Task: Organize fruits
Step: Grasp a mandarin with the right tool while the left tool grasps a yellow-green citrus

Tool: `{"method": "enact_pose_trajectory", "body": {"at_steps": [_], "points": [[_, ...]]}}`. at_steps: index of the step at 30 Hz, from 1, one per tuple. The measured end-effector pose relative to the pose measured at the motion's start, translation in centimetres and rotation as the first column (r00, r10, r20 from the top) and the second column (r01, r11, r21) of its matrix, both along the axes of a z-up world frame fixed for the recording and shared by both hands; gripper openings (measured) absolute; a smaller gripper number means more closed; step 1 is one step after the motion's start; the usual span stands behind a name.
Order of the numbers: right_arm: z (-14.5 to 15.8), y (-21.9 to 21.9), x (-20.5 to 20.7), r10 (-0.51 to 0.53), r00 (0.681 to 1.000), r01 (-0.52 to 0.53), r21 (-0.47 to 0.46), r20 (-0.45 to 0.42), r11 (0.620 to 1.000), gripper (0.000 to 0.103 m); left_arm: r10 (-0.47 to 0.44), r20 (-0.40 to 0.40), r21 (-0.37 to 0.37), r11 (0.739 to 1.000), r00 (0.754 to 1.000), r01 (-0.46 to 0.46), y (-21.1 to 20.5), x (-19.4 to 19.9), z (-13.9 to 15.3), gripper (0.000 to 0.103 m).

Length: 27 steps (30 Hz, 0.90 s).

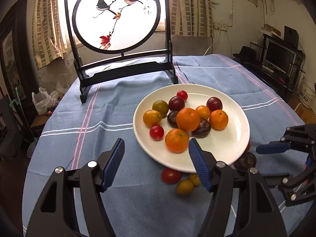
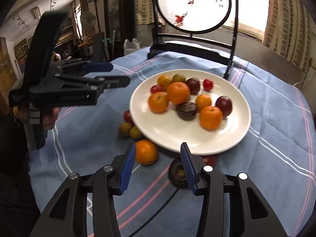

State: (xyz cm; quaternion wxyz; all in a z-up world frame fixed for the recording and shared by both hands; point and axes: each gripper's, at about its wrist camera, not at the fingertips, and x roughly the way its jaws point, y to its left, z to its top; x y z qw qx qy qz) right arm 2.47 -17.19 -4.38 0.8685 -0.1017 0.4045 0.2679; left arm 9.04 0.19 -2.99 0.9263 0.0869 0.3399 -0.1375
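Note:
A white plate (image 1: pixel 233 144) on the blue tablecloth holds several oranges, kumquats, cherry tomatoes, dark plums and brown nuts; it also shows in the right wrist view (image 2: pixel 171 136). My left gripper (image 1: pixel 156 148) is open and empty, over the plate's near edge. Loose in front of the plate lie a red tomato (image 1: pixel 170 175) and two kumquats (image 1: pixel 184 186). My right gripper (image 2: pixel 158 154) is open and empty, low over the cloth. An orange (image 2: pixel 145 151) lies just beyond its left finger, and a brown nut (image 2: pixel 177 172) lies by its right finger.
A black-framed round bird screen (image 1: pixel 116 15) stands at the table's back. A black cable (image 2: pixel 158 207) runs across the cloth. My left gripper also shows in the right wrist view (image 2: pixel 114 75), held by a hand. The table's edges drop off to left and right.

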Motion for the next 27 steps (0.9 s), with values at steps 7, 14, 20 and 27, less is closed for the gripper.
{"method": "enact_pose_trajectory", "body": {"at_steps": [7,14,20,27], "points": [[-3.9,2.5,2.1,-0.034,0.994,0.027,-0.065,-0.104,0.998,0.047,0.013,-0.023,0.006,1.0,1.0,-0.013,2.6,-2.7,-0.6,0.067],[-3.5,2.3,1.7,-0.027,0.996,0.022,-0.063,-0.086,0.998,0.039,-0.096,-0.09,0.057,0.993,0.991,0.101,0.4,-3.9,-3.5,0.069],[-1.2,-0.5,0.2,-0.063,0.997,0.062,-0.024,-0.051,0.998,0.039,-0.181,-0.136,0.11,0.974,0.974,0.196,-2.3,-3.4,-6.3,0.069],[-1.4,-1.2,0.0,-0.059,0.997,0.059,-0.012,-0.054,0.998,0.039,-0.205,-0.187,0.106,0.968,0.961,0.228,-3.3,-1.3,-8.0,0.051]]}}
